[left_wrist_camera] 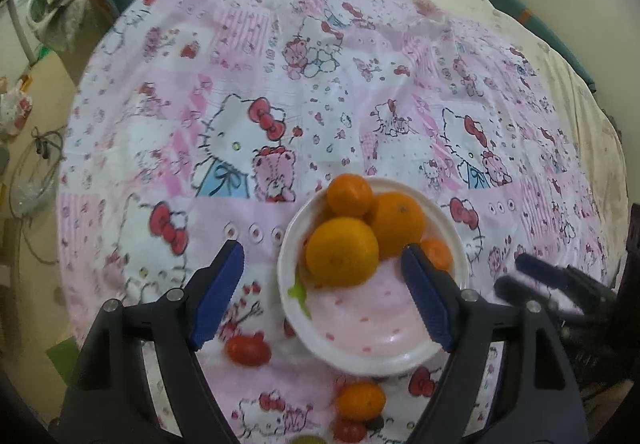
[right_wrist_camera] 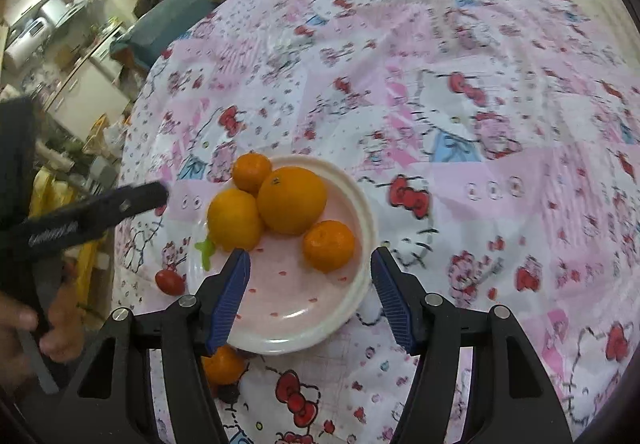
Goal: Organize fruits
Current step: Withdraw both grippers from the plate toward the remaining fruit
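Jaws open — four oranges (right_wrist_camera: 291, 200), one bowl (right_wrist_camera: 366, 219)

Soft, even indoor light; strong fisheye bending at the edges (slight motion blur throughout).

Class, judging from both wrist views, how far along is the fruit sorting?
Done: four oranges sit in the pink bowl. In hand: nothing; left gripper and right gripper are open and empty. Left: a cherry tomato and a small orange lie on the cloth.
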### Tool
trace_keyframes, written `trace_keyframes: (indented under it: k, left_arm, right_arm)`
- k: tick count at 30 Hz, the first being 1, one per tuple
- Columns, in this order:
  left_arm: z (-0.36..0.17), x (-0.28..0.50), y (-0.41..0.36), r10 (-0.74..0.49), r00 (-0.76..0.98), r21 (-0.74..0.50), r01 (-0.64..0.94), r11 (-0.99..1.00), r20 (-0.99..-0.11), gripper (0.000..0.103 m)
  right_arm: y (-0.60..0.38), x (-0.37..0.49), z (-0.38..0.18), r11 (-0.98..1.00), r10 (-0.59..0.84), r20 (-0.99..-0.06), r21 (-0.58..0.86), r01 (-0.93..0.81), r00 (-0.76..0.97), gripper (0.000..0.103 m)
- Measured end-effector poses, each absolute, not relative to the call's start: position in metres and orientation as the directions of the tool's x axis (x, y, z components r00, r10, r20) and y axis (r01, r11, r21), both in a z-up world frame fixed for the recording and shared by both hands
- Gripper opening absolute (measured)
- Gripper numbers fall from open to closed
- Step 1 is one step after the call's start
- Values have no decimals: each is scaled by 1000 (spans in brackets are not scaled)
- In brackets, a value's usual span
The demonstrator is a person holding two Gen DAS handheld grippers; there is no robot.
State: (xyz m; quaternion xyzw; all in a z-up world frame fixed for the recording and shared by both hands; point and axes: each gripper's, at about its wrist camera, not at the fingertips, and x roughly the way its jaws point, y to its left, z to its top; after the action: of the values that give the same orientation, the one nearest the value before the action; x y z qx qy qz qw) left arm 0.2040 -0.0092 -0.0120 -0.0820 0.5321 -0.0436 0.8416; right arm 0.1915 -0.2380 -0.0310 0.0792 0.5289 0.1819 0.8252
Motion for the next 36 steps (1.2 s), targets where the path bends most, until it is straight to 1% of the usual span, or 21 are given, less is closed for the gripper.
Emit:
trace_keyframes:
  k: [3, 6, 9, 12, 17, 22, 27, 36]
  left_arm:
    - [-6, 187, -7, -144, 446, -166, -9, 986, -884, 78]
    - [-1, 171, -5, -126, 465, -148, -11, 989, -877, 78]
    - [3, 153, -1, -75, 491, -103, -29, 994, -868, 78]
    - [4, 138, 1, -50, 499, -82, -41, 996, -865, 78]
    - [1, 117, 1, -58, 494, -84, -31, 996, -868, 78]
    - [-3, 103, -6, -56, 497, -72, -12, 997, -866, 78]
    - [-9, 95, -13, -88, 496, -93, 14, 996, -864, 78]
    - [-28, 101, -9, -74, 446, -97, -29, 995, -892, 78]
  right_arm:
    - [-245, 184, -26, 916, 400, -839, 348, -200, 370, 66]
    - [-250, 174, -20, 922, 386, -832, 340, -184, 399, 67]
    - [-255, 164, -14, 915, 403, -818, 362, -176, 412, 67]
    - [-257, 153, -9, 914, 406, -811, 368, -171, 422, 67]
    - [-257, 136, -7, 909, 415, -802, 384, -163, 429, 68]
    - [-252, 115, -8, 909, 415, -800, 382, -166, 433, 75]
    - [-254, 102, -15, 905, 420, -800, 406, -129, 429, 75]
    - [-270, 107, -31, 901, 406, -815, 433, -32, 414, 75]
